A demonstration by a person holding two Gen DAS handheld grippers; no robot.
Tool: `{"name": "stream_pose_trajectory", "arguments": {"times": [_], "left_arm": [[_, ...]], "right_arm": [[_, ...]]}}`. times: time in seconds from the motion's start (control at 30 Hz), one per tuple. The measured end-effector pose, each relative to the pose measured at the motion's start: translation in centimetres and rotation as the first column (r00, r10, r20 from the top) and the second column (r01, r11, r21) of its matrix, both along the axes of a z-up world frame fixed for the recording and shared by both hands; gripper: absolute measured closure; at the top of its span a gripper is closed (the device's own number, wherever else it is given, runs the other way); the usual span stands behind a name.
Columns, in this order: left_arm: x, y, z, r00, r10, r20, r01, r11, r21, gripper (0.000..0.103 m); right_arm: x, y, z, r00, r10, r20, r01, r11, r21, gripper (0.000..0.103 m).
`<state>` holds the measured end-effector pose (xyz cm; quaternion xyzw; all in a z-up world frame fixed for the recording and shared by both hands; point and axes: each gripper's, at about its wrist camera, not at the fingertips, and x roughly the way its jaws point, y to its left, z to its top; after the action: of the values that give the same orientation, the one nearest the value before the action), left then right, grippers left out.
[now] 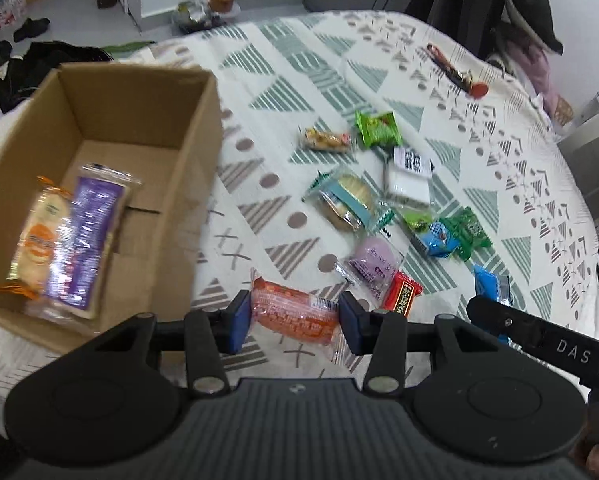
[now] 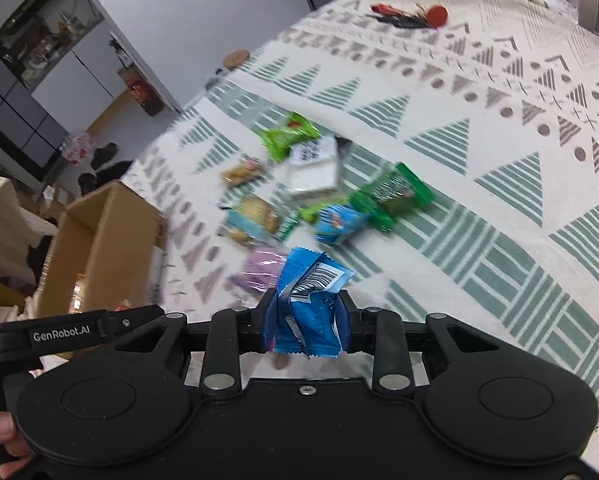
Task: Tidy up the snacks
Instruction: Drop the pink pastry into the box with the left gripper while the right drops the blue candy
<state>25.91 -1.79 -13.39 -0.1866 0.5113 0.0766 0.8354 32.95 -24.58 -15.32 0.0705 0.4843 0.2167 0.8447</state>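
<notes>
Patterned bedspread [image 1: 339,60], strewn with snacks beside a cardboard box [image 1: 99,128]. Left gripper [image 1: 293,320] clamped on an orange packet [image 1: 295,314]. Right gripper [image 2: 305,320] pinching a blue packet [image 2: 307,304].

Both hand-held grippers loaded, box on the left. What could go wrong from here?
1. The right hand-held gripper pinches the crumpled blue foil snack packet by folded wrapper; it may slip free before reaching the open brown cardboard box.
2. The left hand-held gripper grips the orange-red plastic-wrapped snack across its middle; squeezing could crush the contents.
3. Both grippers sit close together, so moving to the box at once risks a collision.
</notes>
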Motion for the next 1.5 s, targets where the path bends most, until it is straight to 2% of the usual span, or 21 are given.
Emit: {"name": "stream_pose_trajectory", "arguments": {"times": [0.33, 0.73, 1.07, 1.5], "left_arm": [[-3.6, 3.0, 4.0, 0.995, 0.042, 0.088, -0.043, 0.999, 0.004, 0.057], [-6.7, 7.5, 6.4, 0.982, 0.108, 0.153, -0.108, 0.994, -0.009, 0.057], [-7.6, 11.6, 6.4, 0.971, 0.176, 0.164, -0.171, 0.984, -0.041, 0.057], [-6.9, 15.3, 5.6, 0.964, 0.213, 0.156, -0.203, 0.976, -0.081, 0.057]], "right_arm": [[-3.1, 2.8, 3.2, 0.998, 0.028, 0.049, -0.030, 0.998, 0.046, 0.073], [-5.7, 7.3, 6.2, 0.991, 0.083, 0.106, -0.090, 0.994, 0.059, 0.073], [-6.7, 11.3, 7.0, 0.985, 0.124, 0.119, -0.129, 0.991, 0.041, 0.073], [-6.4, 15.8, 7.2, 0.980, 0.155, 0.122, -0.160, 0.987, 0.027, 0.073]]}}
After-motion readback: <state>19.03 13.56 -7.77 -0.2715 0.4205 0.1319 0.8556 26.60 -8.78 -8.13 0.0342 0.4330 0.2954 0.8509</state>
